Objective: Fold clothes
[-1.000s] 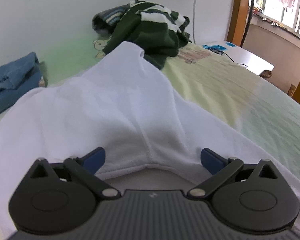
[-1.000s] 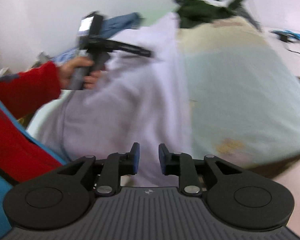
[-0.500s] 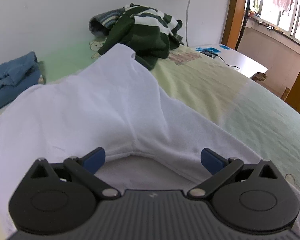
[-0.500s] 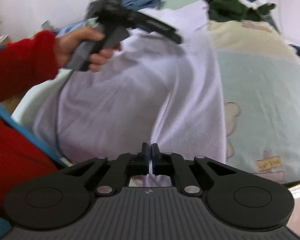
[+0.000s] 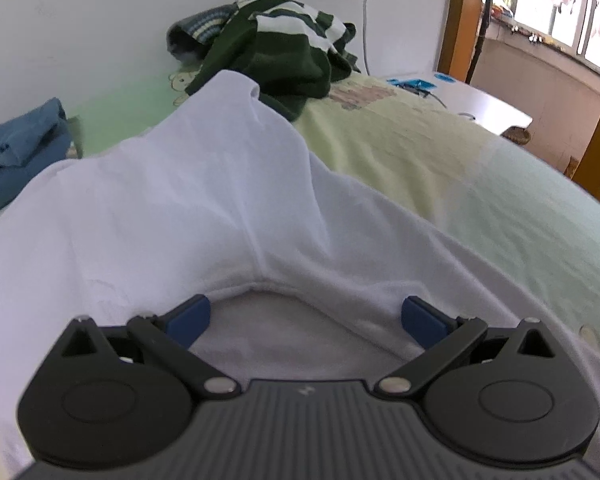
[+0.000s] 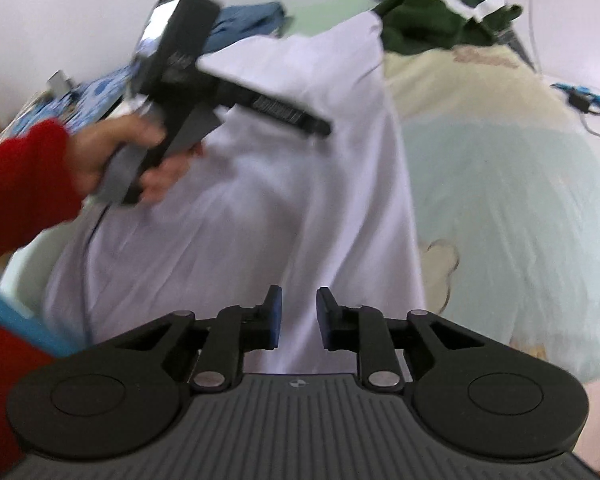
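Pale green bed [image 5: 500,184] carries a white cotton garment [image 5: 172,208]; its hem lies between the wide-spread left hand-held gripper [image 5: 306,316]. Right hand-held gripper [image 6: 298,312] gapes narrowly, empty, over cloth; bare sheet rightward.

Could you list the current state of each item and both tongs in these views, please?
left tongs: open wide, over the garment's hem.
right tongs: open, gap narrow, nothing between.
white garment: spread on the bed, unfolded, wrinkled.
green striped sweater: crumpled heap.
blue garment: bunched up.
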`<state>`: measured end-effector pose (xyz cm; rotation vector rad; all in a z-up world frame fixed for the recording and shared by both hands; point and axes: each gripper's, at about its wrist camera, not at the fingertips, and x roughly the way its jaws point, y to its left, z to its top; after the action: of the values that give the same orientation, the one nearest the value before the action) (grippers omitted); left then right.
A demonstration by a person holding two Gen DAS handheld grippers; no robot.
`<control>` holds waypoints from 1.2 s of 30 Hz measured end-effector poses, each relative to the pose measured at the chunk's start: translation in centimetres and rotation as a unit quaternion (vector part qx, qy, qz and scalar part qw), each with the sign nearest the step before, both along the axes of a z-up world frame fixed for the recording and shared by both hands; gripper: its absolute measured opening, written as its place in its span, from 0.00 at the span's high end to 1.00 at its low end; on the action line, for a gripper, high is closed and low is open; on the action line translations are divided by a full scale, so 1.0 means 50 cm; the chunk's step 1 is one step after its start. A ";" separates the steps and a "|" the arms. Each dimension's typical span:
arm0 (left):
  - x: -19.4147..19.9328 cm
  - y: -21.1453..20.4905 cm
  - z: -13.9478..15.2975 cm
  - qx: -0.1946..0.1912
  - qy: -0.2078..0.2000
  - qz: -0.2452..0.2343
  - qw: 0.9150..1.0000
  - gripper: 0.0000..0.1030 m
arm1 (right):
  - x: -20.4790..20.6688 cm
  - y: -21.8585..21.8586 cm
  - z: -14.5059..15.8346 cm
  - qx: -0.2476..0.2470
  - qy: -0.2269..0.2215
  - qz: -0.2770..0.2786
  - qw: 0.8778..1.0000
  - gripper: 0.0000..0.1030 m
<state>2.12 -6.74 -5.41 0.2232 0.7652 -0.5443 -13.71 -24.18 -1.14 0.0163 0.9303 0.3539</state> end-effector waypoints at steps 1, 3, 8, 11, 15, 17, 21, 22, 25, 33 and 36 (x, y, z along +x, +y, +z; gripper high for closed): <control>-0.002 -0.001 -0.001 0.004 -0.002 0.000 1.000 0.01 | 0.011 -0.002 -0.007 -0.007 -0.003 -0.010 1.000 0.79; -0.005 -0.002 0.000 0.010 -0.006 0.001 1.000 0.01 | 0.031 -0.025 -0.026 -0.019 0.010 -0.030 0.999 0.83; -0.010 0.001 0.004 0.020 -0.015 0.017 1.000 0.01 | 0.059 -0.075 -0.010 0.004 0.028 -0.041 0.999 0.80; -0.011 0.004 0.012 0.003 -0.011 0.030 1.000 0.01 | 0.096 -0.076 0.002 0.037 0.025 -0.014 0.999 0.80; -0.015 -0.017 0.013 0.022 -0.016 0.053 0.998 0.01 | 0.174 -0.053 -0.015 0.023 0.031 0.039 0.999 0.80; -0.018 -0.027 0.013 0.033 -0.019 0.066 0.997 0.01 | 0.205 -0.053 -0.023 -0.004 0.047 0.066 0.997 0.80; -0.025 -0.046 0.015 0.052 -0.021 0.099 0.994 0.01 | 0.271 -0.066 -0.005 -0.002 0.030 0.110 0.993 0.80; -0.028 -0.050 0.017 0.055 -0.020 0.110 0.992 0.01 | 0.296 -0.066 0.002 -0.003 0.017 0.120 0.993 0.80; -0.045 -0.063 0.029 0.035 -0.013 0.130 0.991 0.01 | 0.386 -0.056 0.010 0.004 -0.007 0.141 0.990 0.79; -0.109 -0.152 0.055 -0.018 -0.001 0.084 0.996 0.01 | 0.624 0.012 -0.012 -0.012 -0.025 0.170 0.985 0.80; -0.120 -0.182 0.047 -0.038 0.022 0.063 0.997 0.01 | 0.702 0.026 -0.019 -0.024 -0.032 0.142 0.989 0.79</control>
<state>-3.88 -15.82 -3.04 0.0927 0.7952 -0.4592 21.41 -22.90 -2.07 -0.1722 0.8781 0.5925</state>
